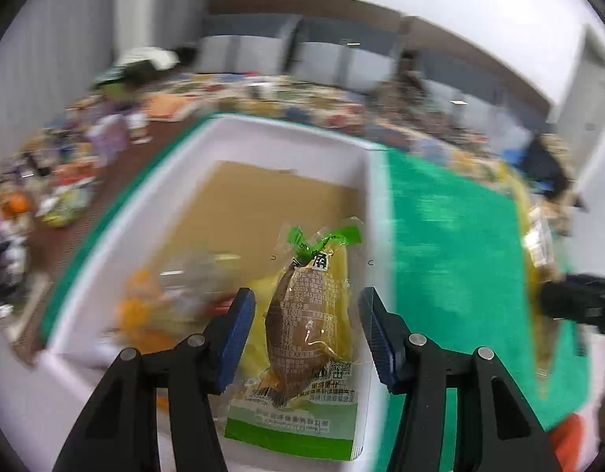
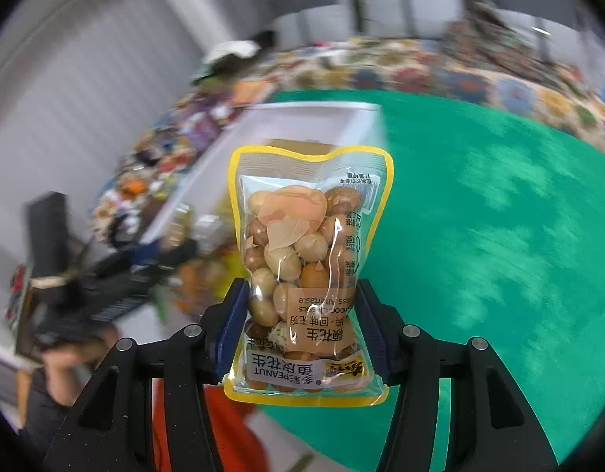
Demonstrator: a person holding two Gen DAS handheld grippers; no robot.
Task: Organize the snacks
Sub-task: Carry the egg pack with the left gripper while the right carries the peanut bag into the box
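My left gripper (image 1: 307,328) is over the white box (image 1: 231,133), jaws spread wide around a clear green-trimmed packet with a brown snack (image 1: 302,330); the pads (image 1: 235,334) stand apart from it. It is sharp while the box is blurred, so I cannot tell whether it is falling or hanging. Blurred orange and yellow snacks (image 1: 145,314) lie in the box on a brown cardboard floor. My right gripper (image 2: 302,332) is shut on a yellow-edged bag of peanuts (image 2: 308,259), held above the green mat (image 2: 479,216) beside the white box (image 2: 302,122).
The green mat (image 1: 451,236) lies right of the box. Piles of mixed snack packets (image 1: 66,173) cover the table to the left and behind. The other gripper (image 1: 577,303) shows at the right edge, and the left one (image 2: 105,295) shows blurred in the right wrist view.
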